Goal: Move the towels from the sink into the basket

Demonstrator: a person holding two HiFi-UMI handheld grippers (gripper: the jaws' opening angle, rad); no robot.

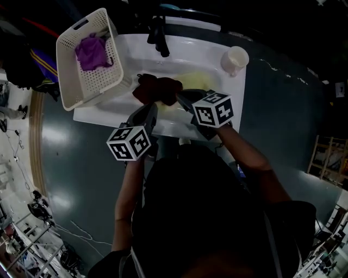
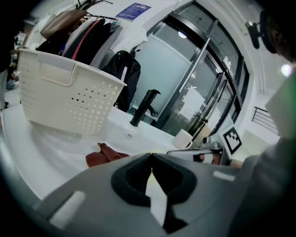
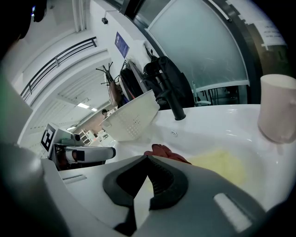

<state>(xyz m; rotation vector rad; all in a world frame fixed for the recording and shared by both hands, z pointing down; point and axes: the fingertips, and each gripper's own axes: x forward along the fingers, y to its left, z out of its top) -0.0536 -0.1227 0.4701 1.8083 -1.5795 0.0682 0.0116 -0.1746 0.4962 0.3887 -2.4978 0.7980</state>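
No words or numbers can be read anywhere. A blue sign (image 2: 134, 10) on the wall carries print too small to make out. Each marker cube (image 1: 129, 143) bears only black-and-white square patterns, no letters. A small white label (image 1: 340, 89) at the room's edge is blurred.

Overhead and low views of sink (image 1: 201, 54)
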